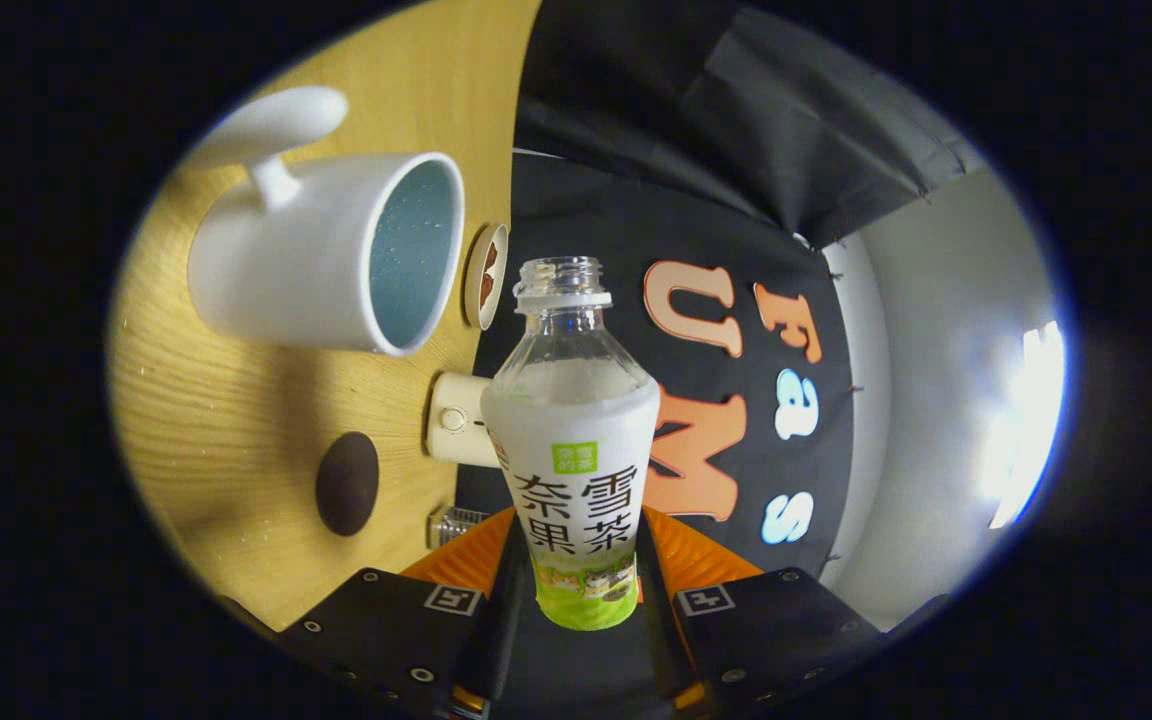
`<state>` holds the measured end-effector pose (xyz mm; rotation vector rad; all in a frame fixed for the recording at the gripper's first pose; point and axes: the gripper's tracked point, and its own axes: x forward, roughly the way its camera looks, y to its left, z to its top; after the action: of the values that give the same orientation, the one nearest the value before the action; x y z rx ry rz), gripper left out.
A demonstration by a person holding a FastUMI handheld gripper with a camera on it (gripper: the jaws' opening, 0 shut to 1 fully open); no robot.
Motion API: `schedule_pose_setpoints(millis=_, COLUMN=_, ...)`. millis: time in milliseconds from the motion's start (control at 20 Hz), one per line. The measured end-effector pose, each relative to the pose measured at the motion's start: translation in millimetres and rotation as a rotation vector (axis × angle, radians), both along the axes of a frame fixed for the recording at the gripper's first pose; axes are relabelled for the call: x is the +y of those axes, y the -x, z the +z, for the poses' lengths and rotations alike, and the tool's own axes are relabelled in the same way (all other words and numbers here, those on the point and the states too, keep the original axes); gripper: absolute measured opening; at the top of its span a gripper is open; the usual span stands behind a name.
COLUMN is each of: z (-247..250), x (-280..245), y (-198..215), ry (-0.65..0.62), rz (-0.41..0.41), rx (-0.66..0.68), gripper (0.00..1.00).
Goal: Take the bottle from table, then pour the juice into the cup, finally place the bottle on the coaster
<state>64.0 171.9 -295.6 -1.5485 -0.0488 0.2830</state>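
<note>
One open bottle (pixel 576 430) is clamped between both fingers of the gripper (pixel 581 590), tipped sideways level with the mug's mouth.

Its uncapped neck sits beside the white cup (pixel 321 255), not over the rim, so pouring now could spill juice onto the wooden table (pixel 226 420). The cup's pale blue inside looks empty. A dark round coaster (pixel 347 483) lies nearby.

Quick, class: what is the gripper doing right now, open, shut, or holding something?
Gripper: shut on the bottle, held between its fingers with its open neck near the cup.
</note>
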Motion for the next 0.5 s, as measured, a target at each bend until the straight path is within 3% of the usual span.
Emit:
schedule_pose_setpoints(millis=250, z=6, x=-9, y=-20, ry=-0.295, rz=-0.117, rx=0.076, gripper=0.56)
schedule_pose_setpoints(millis=500, z=-4, x=-9, y=-30, ry=-0.633, rz=-0.241, rx=0.273, gripper=0.57)
